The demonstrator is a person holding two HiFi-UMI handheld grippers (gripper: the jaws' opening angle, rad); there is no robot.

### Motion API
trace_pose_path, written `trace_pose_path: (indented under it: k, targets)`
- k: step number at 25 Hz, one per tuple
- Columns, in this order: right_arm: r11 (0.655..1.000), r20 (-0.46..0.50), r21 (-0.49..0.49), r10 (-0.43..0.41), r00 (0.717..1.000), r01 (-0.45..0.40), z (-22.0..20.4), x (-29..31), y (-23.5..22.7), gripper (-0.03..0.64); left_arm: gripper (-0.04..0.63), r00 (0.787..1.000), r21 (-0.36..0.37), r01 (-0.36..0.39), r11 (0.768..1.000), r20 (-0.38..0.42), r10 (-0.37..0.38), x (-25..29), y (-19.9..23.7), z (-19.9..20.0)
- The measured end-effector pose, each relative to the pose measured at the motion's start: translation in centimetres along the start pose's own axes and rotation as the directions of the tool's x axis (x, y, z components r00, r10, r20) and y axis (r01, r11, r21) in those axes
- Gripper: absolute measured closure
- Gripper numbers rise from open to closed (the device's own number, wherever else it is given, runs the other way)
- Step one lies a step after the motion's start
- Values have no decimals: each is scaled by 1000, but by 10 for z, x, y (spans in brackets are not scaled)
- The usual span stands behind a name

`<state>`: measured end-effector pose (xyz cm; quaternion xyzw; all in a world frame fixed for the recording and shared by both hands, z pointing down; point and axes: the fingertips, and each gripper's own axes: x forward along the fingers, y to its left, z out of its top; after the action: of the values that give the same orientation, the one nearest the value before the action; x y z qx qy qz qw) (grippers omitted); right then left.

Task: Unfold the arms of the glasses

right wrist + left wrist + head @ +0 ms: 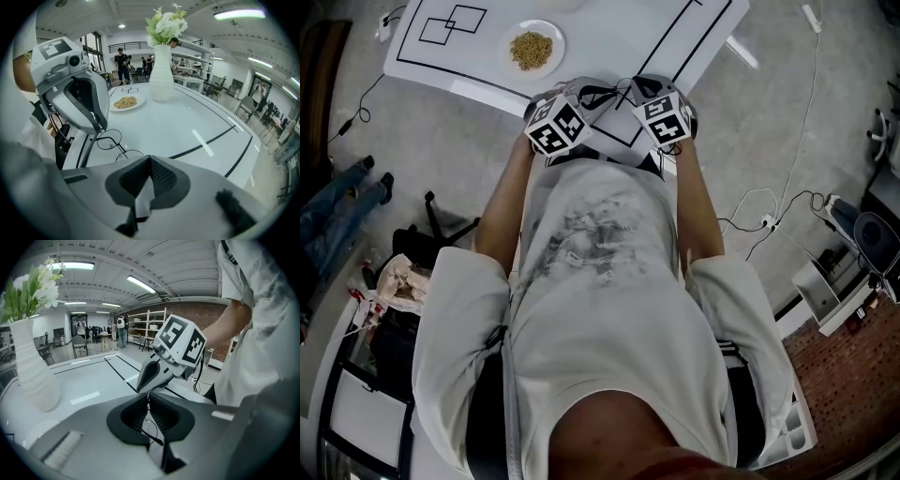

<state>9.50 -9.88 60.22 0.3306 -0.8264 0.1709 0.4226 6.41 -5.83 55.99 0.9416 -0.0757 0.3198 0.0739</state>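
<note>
Thin wire glasses (108,139) with round lenses lie low over the white table (187,126), close to its near edge. In the head view the glasses (602,97) are a dark tangle between the two marker cubes. My left gripper (97,131) comes down on their left side with its jaws together on the wire. Through its own camera the left gripper (147,398) shows closed tips, with a lens rim and dark arm of the glasses (151,426) just beneath. My right gripper (149,158) is shut where the second lens rim vanishes behind its tips; which part it pinches is hidden.
A white ribbed vase (161,75) with flowers stands at the table's middle, and a plate of food (125,102) lies beside it. The person's torso is right behind the table's near edge. Cables (769,220) and bags (398,281) lie on the floor around.
</note>
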Motion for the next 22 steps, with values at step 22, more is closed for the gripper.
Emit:
trace_pose_path:
  k: [22]
  targets:
    - [997,-2,-12,-82,997,82,0,1,-1,600,580,991,-89,-113,990,66,119,-40,6,-4]
